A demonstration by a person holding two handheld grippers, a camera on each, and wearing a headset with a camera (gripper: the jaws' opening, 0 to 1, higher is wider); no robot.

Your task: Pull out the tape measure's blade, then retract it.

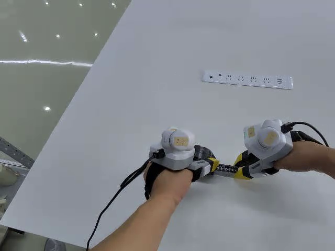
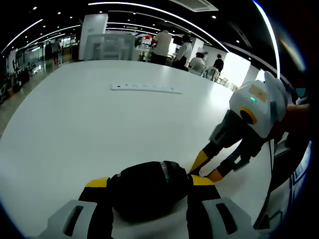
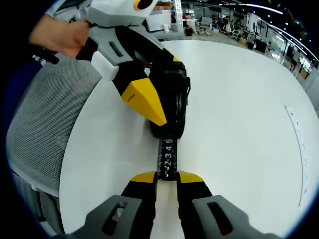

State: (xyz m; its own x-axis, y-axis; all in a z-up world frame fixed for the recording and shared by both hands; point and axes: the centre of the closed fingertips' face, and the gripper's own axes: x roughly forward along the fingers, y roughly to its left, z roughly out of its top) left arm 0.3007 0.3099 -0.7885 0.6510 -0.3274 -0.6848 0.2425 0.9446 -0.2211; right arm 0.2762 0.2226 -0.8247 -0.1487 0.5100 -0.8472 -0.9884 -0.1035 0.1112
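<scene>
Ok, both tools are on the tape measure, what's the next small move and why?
Probably draw the right tool straight away from the case while the left tool holds it steady. The right tool is shut on the blade near its end, and only a short length shows, so the pull-out looks barely begun.

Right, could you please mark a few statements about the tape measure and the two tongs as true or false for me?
1. The left tongs are shut on the tape measure's black case. True.
2. The blade is fully retracted. False: a short numbered stretch shows between the case and the right tongs.
3. The right tongs hang open, clear of the blade. False: they pinch the blade's end.
4. A white power strip lies on the table beyond both tongs. True.
</scene>
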